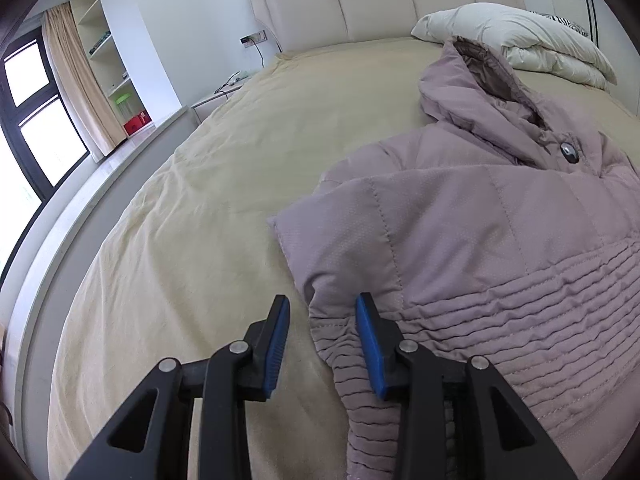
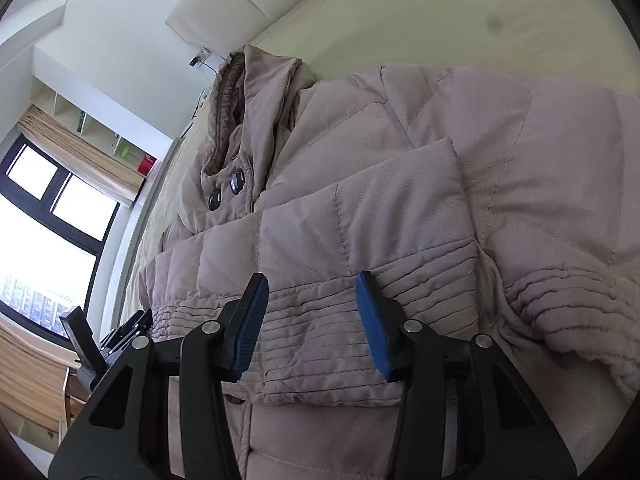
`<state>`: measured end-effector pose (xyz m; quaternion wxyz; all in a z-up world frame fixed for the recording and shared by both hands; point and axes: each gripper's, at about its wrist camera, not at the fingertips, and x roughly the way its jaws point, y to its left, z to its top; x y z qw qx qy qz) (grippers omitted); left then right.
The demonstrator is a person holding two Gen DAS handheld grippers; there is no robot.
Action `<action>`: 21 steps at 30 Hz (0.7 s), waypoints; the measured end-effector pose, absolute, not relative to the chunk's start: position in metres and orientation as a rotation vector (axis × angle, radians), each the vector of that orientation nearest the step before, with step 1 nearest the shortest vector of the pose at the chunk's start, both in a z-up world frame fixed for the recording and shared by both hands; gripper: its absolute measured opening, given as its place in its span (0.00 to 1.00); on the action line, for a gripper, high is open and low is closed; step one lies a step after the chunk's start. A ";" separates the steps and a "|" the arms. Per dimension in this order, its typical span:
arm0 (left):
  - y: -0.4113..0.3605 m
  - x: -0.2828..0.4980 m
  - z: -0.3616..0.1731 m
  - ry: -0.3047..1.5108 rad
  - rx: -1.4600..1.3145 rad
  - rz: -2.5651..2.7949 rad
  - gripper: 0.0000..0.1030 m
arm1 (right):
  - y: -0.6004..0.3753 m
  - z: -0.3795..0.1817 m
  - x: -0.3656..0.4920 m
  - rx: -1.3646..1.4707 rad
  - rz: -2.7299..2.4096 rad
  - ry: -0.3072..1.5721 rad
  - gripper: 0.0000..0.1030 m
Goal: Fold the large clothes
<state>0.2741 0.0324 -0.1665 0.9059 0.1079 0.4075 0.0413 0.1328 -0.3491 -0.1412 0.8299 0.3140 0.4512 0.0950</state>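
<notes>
A mauve quilted hooded jacket (image 1: 480,220) lies flat on the bed, front up, hood (image 1: 472,80) toward the headboard. In the right wrist view one sleeve (image 2: 360,220) lies folded across the jacket's (image 2: 520,152) chest, below two dark buttons (image 2: 236,182). My left gripper (image 1: 322,300) is open at the jacket's left side edge; that ribbed edge shows between the blue pads (image 1: 370,340), which do not press on it. My right gripper (image 2: 311,278) is open just above the folded sleeve's ribbed cuff, holding nothing.
The beige bed sheet (image 1: 200,200) stretches bare to the jacket's left. A folded cream duvet (image 1: 520,36) sits by the padded headboard (image 1: 380,0). A window (image 1: 36,120), curtain and shelves stand beyond the bed's left edge. Black tool parts (image 2: 120,332) show at the jacket's far side.
</notes>
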 end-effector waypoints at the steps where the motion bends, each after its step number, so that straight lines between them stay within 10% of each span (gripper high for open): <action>1: 0.033 0.270 -0.161 0.820 0.220 0.103 0.36 | -0.347 -0.132 0.131 0.643 0.180 0.958 0.42; 14: 0.026 0.251 -0.144 0.805 0.207 0.108 0.35 | -0.356 -0.105 0.093 0.612 0.119 0.914 0.46; 21: 0.035 0.178 -0.106 0.701 0.083 0.084 0.65 | -0.421 -0.063 -0.046 0.727 0.000 0.697 0.55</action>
